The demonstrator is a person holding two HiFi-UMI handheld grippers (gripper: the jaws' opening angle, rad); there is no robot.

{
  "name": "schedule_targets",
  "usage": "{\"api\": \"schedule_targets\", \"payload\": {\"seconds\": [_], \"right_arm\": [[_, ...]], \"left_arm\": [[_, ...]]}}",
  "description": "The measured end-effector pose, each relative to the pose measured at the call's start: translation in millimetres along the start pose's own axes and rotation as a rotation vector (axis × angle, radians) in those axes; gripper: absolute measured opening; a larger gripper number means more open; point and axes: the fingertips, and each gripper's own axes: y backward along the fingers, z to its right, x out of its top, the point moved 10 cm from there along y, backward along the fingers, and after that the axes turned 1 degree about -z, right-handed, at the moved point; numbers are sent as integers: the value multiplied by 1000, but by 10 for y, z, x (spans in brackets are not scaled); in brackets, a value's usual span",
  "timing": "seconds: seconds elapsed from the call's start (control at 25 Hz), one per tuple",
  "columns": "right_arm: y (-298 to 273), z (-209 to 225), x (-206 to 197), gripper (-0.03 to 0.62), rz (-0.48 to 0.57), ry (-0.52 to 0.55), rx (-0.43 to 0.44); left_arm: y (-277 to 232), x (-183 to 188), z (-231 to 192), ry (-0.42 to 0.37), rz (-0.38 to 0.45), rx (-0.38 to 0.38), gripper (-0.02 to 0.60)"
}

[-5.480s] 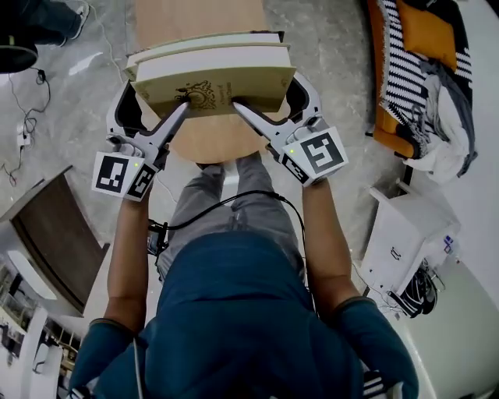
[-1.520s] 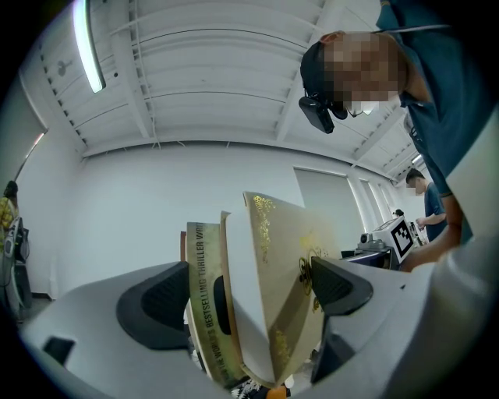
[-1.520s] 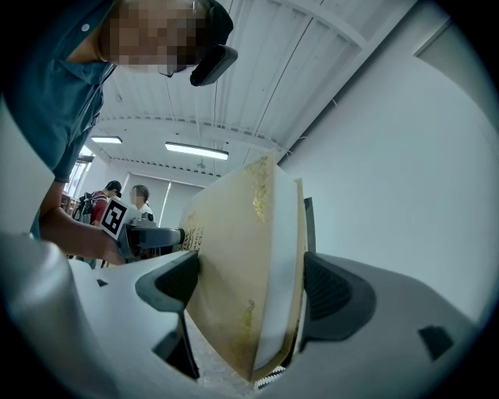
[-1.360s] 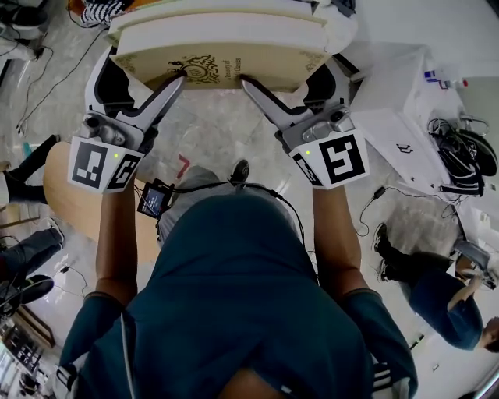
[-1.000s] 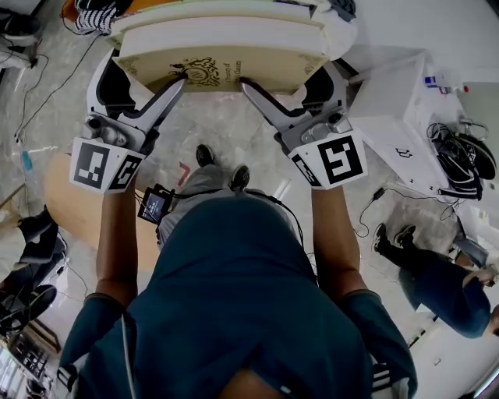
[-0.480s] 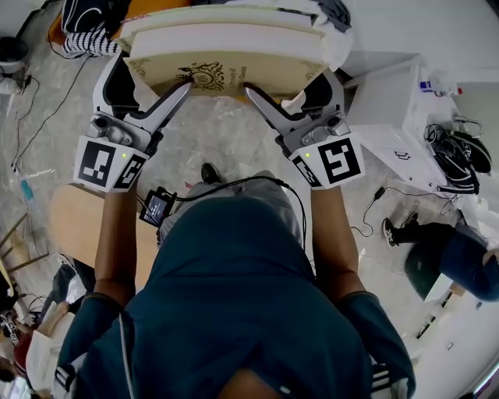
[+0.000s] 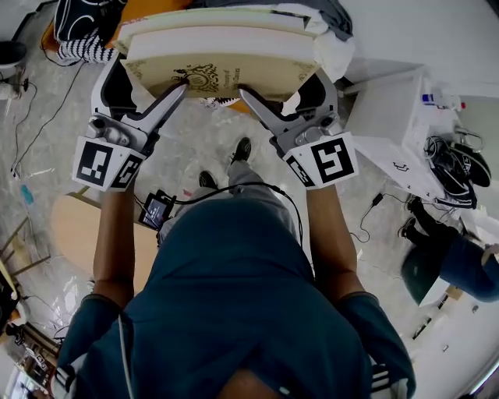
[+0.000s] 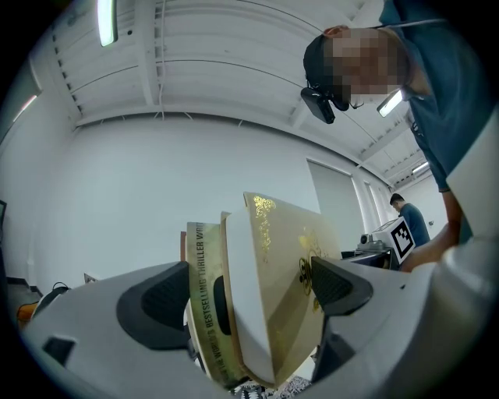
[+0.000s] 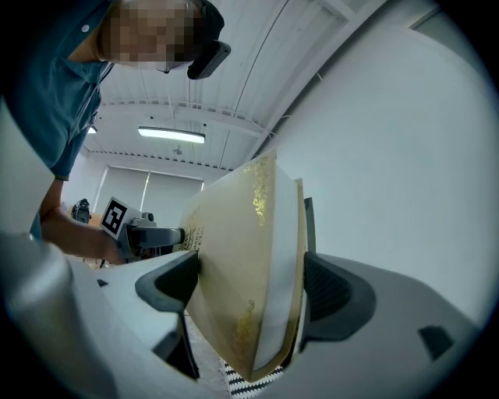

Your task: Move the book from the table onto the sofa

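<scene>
Lifted off the wooden table [image 7: 74,234], which now sits at 8 o'clock, two stacked books [image 7: 222,62] hang in midair at 12 o'clock beside the orange sofa [image 7: 144,9]. Two grippers clamp the stack's near edge: the left gripper [image 7: 178,91] at 11 o'clock and the right gripper [image 7: 248,95] at 1 o'clock.

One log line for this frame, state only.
phase: carry | left gripper: shut on book stack | right gripper: shut on book stack | book stack: in air, off table
</scene>
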Motion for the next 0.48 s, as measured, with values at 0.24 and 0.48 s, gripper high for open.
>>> {"api": "schedule_targets", "payload": {"seconds": [0.24,0.48], "right_arm": [[-206,647,-235,425,5,-29,51],[-603,1285,-474,425,-16,-51,71]], "left_arm": [[-562,-174,-43,-2,-27,52,472],[-1203,-383,-342,12,-56,71,472]]}}
